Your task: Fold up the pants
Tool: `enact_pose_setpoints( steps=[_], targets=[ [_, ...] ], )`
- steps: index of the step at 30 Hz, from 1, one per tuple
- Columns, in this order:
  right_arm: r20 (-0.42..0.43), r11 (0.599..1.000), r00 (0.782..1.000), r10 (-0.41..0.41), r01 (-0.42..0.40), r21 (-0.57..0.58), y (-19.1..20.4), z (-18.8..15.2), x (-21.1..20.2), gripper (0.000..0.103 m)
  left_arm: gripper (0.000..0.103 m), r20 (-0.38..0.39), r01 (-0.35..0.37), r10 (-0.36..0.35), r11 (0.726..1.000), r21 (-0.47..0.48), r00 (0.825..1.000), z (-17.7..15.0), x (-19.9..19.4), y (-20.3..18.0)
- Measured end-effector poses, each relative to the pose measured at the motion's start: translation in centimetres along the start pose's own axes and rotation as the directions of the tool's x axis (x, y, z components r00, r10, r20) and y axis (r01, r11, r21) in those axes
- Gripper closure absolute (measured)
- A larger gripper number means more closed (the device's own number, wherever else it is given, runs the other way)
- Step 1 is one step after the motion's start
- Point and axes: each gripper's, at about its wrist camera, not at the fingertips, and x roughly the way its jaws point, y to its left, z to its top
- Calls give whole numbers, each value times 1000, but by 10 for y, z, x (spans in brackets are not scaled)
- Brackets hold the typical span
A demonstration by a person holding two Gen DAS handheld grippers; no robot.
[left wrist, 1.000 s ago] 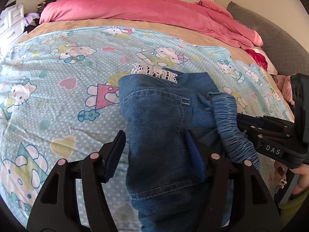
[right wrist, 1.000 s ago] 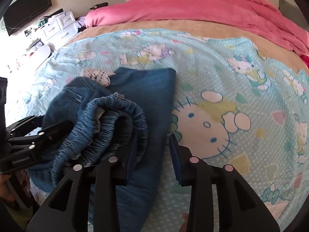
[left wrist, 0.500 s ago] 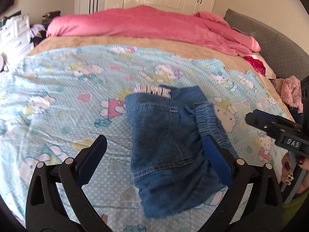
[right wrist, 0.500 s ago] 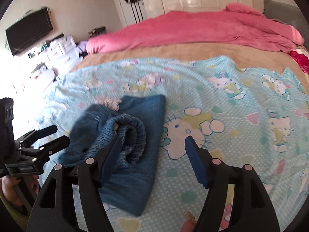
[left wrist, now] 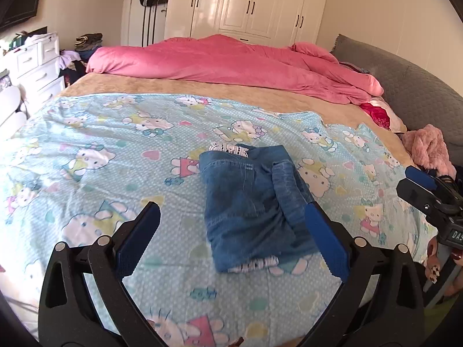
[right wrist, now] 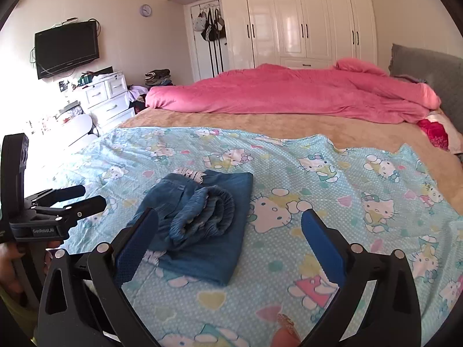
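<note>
The blue denim pants [left wrist: 249, 202] lie folded in a small bundle on the cartoon-cat bedsheet [left wrist: 95, 156], their gathered elastic waistband on top and white lace trim showing at both ends. My left gripper [left wrist: 231, 211] hovers above and in front of them, open and holding nothing. In the right wrist view the pants [right wrist: 202, 222] lie just ahead of my right gripper [right wrist: 230, 215]. Its jaws are opening wide, with nothing gripped between them. Each gripper also shows at the edge of the other's view: the right gripper [left wrist: 416, 185], the left gripper [right wrist: 84, 198].
A pink duvet [left wrist: 231, 63] is heaped along the far side of the bed on a tan blanket [right wrist: 260, 124]. A grey headboard [left wrist: 419, 92] and a pink fluffy garment [left wrist: 428, 150] are at right. White drawers [right wrist: 110, 98] stand left of the bed.
Both grippers opened, let go of the pants and drew back and upward. The pants now lie folded on the sheet, farther from both cameras.
</note>
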Motion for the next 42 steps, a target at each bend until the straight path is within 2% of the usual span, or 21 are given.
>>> enact_pose_setpoints(
  steps=[9, 18, 33, 42],
  targets=[
    [20, 999, 1000, -23, 23, -29, 20, -22, -24, 4, 9, -25, -11, 11, 1000, -5, 1000, -39, -24, 7],
    [-29, 999, 999, -37, 36, -5, 23, -48, -24, 4, 9, -79, -12, 11, 1000, -6, 997, -77, -22, 12],
    [-139, 999, 989, -43, 47, 24, 20, -85, -1, 4, 9, -127, -26, 22, 999, -30, 992, -98, -4, 12],
    [-159, 999, 987, -26, 31, 27, 21, -90, 9, 4, 9, -154, -57, 53, 998, -24, 987, -102, 5, 11]
  ],
)
